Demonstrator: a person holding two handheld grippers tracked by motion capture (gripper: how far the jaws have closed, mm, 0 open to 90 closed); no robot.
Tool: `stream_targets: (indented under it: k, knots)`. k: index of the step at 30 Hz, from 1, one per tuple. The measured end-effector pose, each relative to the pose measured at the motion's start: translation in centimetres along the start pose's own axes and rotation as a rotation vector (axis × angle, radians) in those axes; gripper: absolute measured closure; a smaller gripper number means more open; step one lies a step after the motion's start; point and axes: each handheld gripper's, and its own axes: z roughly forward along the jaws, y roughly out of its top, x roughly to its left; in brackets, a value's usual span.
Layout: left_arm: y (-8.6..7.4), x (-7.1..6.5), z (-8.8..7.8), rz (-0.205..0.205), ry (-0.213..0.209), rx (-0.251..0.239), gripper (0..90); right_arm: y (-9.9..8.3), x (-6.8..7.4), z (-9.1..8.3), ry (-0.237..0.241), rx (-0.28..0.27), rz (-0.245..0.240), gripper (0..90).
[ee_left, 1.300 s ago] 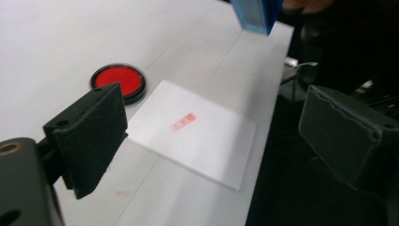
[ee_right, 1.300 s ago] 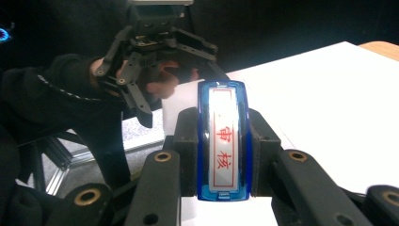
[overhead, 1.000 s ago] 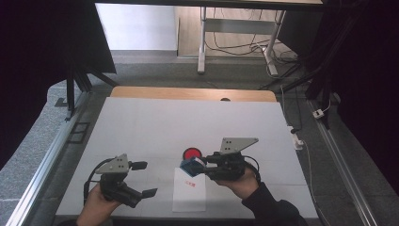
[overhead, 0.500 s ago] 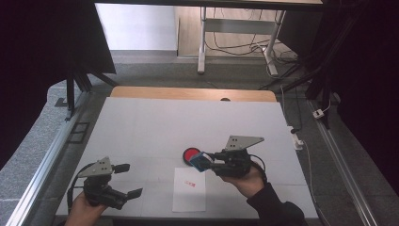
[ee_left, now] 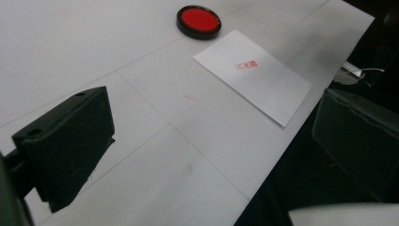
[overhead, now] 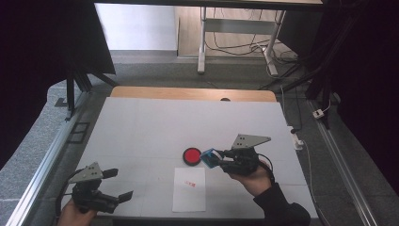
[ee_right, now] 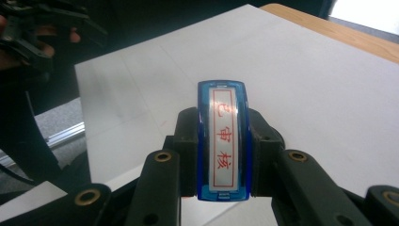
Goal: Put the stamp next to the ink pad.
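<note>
Stamp (ee_right: 221, 141): glossy translucent blue plastic casing, smooth white label face with red characters. Ink pad (ee_left: 199, 21): shiny black plastic rim, matt red fill. Paper sheet (ee_left: 254, 75): thin, matt white. Surface (overhead: 155, 127): smooth matt white; far edge bare wood. Jaws: matt black plastic.

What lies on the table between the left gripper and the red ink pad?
In the left gripper view, bare white table runs from the left gripper to the red ink pad; the stamped paper sheet lies just beside that line.
</note>
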Motion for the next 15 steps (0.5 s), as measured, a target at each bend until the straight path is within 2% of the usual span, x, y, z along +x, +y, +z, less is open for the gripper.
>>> stream_targets:
  k: [8, 15]
  knots:
    - [-0.8, 0.1, -0.6, -0.021, 0.052, 0.035, 0.0, -0.8, -1.2, -0.5, -0.078, 0.038, 0.016, 70.3]
    - [-1.3, 0.2, -1.0, -0.021, 0.093, 0.060, 0.0, -1.5, -2.3, -0.8, -0.168, 0.107, 0.008, 70.2]
